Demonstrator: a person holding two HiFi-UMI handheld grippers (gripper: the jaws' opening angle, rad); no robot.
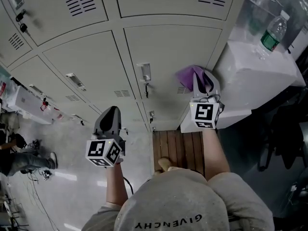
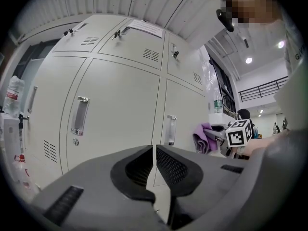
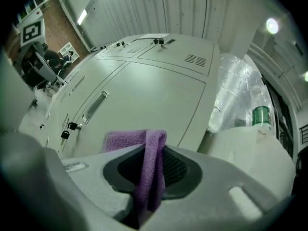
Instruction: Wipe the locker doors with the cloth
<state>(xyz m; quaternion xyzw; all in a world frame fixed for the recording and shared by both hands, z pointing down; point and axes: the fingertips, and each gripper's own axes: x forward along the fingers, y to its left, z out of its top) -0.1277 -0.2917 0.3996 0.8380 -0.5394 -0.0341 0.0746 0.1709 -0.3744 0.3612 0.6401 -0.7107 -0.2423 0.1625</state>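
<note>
- Hanging nearest to the person and back from the lockers, the left gripper [image 2: 154,163] is pressing its fingers together on nothing.
- Further up, the right gripper [image 3: 155,170] is clenching the purple cloth [image 3: 124,140], with a flap sticking out ahead of the fingers.
- The cloth is facing the locker door [image 1: 168,49] at its right edge. I cannot tell whether it is touching.
- The right hand is the nearer one, so the wipe is probably calling for a push forward, then a sweep left toward the handle [image 1: 145,72].
</note>
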